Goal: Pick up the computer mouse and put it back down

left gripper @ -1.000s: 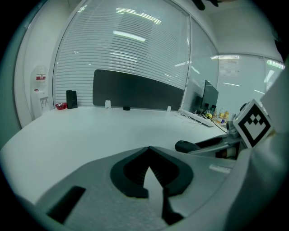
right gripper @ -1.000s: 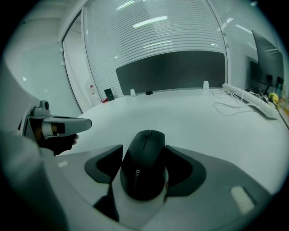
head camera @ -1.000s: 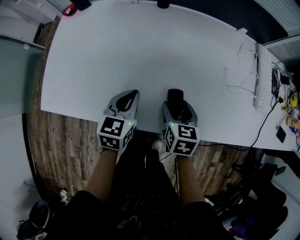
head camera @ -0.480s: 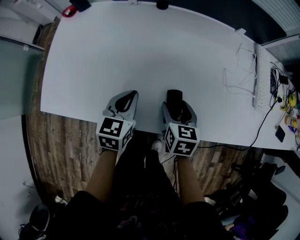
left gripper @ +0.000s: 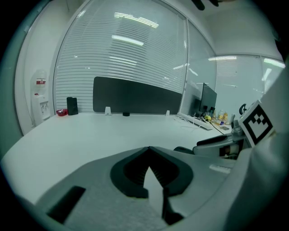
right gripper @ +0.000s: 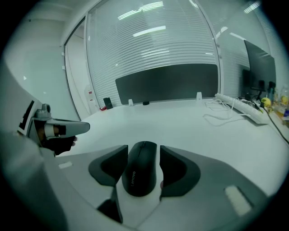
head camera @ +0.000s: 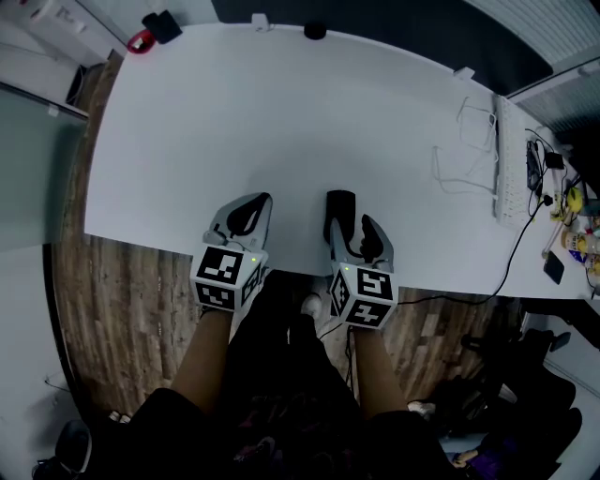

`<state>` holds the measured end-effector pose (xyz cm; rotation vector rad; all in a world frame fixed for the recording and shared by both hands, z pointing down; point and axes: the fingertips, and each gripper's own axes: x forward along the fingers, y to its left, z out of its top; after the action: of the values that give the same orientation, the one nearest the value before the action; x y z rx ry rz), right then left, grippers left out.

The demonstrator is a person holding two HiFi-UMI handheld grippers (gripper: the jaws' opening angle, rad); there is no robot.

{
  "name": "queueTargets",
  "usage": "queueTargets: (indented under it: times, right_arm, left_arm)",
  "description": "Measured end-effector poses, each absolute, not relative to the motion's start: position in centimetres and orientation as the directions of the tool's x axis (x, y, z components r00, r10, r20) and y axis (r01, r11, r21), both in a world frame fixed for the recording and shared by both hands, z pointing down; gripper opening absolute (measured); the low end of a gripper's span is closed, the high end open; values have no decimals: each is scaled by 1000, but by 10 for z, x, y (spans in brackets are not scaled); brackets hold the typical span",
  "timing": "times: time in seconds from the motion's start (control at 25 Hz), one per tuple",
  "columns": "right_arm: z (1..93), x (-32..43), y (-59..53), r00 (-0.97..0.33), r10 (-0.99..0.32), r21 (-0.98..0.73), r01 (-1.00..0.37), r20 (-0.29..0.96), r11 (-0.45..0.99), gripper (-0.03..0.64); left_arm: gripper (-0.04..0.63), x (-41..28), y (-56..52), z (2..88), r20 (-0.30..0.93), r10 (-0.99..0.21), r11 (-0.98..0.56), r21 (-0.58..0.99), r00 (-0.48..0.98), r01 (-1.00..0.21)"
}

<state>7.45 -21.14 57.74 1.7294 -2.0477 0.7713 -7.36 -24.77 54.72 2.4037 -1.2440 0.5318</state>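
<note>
Computer mouse (right gripper: 141, 169), black and lengthwise to the jaws, sits between the 2 dark pads of the right gripper (head camera: 349, 223), close to the near edge of the white table (head camera: 281, 112). The jaws of this gripper have just been closing with the mouse between them, and in the right gripper view both pads now lie against its flanks in a pinch. The front end of the mouse pokes out past the fingertips toward the far side of the table. Whether the mouse is clear of the tabletop cannot be told from either view. The left gripper (head camera: 255, 199) hangs just beside the right one, also over the near edge, apart from the mouse; its 2 tips are pressed together, with only a narrow pale wedge showing farther back between the pads. Both grippers point away from the person and slope downward, each carrying a marker cube at the back, and bare forearms lead from them down to the seated person's dark clothing. Wooden floor (head camera: 131, 300) shows below the table edge. Well apart from the grippers, loops of white cable (head camera: 459, 155) lie at the right side of the table beside a long white strip (head camera: 508, 159). At the far edge stand a small black object (head camera: 315, 31), a red item (head camera: 139, 41) and a black box (head camera: 167, 25). A dark partition panel (right gripper: 167, 83) runs behind the table, in front of glass walls with blinds.
</note>
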Motion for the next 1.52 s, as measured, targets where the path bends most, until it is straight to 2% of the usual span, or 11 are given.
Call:
queueTargets:
  times: [0.32,0.76,1.52]
  right_arm:
    - [535,88,-198,-135,-850,-142,-987,508,71,99]
    - [469,93,-170,-105,-919,-92,-993,380,76,6]
    - [377,103,-113,-150,-972,-45,-989,183,144,6]
  left_arm:
    - [1,-69,-232,516,453,-711,-545,130,538,-828]
    - [0,-62,-199,463,371,-751,-558,84,545,-826]
    - [0,-43,-139,380,228,-814,-551,-7,535,-835]
